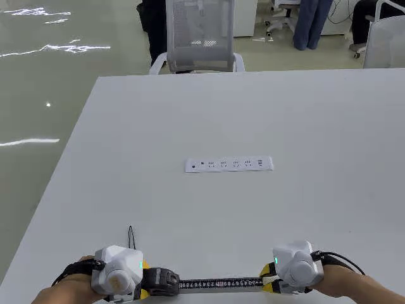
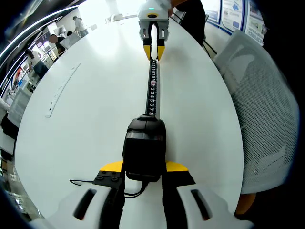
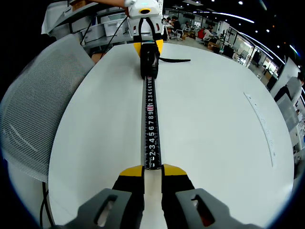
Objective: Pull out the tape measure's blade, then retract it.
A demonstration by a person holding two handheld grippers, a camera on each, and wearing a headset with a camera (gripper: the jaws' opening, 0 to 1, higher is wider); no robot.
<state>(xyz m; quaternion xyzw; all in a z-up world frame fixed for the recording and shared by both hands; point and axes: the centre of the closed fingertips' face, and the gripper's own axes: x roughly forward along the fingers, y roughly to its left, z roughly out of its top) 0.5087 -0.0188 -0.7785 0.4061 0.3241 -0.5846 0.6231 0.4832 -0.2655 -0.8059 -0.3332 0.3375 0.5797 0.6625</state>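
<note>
Two tongs are at work here. My left tongs [image 2: 144, 168] are clamped on the black body of the tape measure [image 2: 144, 145], and my right tongs [image 3: 152, 171] are pressed together on the free end of its blade [image 3: 151, 114]. The blade lies stretched from left to right along the near edge of the worktop [image 1: 253, 114], numbers up. To retract it, I judge the right tongs must travel left along this axis. A power strip [image 1: 229, 164] lies farther away.
</note>
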